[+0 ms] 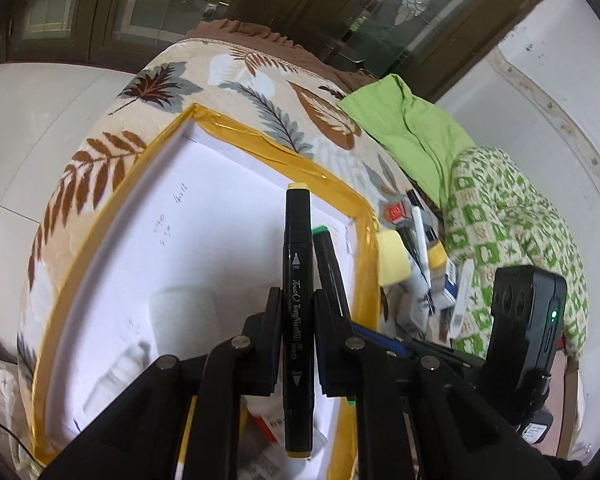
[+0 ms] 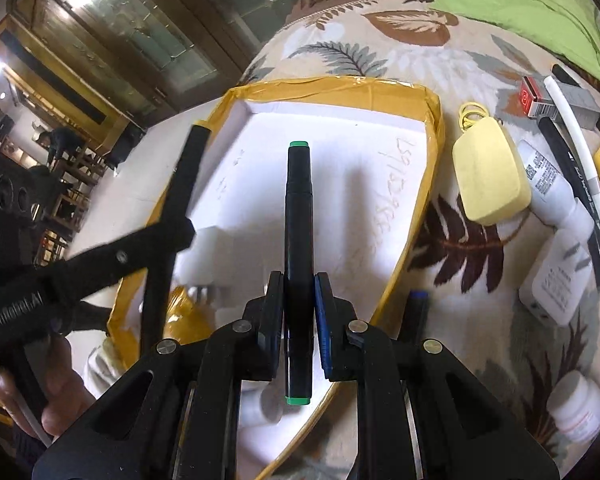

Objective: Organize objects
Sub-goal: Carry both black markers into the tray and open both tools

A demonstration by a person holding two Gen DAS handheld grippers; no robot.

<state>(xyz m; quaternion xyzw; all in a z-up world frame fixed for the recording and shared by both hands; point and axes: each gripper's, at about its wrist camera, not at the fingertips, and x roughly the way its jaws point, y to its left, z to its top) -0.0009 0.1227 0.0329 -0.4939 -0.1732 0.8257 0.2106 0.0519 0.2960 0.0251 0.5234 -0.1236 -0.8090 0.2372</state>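
Black marker, yellow caps (image 1: 298,320), clamped in my left gripper (image 1: 297,344); green-capped marker (image 2: 298,272) clamped in my right gripper (image 2: 298,320). Both long axes run forward along fingers, hanging over white box (image 2: 400,92) directly below. I judge right nearer box middle.

Dark wooden cabinets (image 1: 400,12) with patterned glass doors stand behind, above a glossy white tiled floor (image 1: 32,128)
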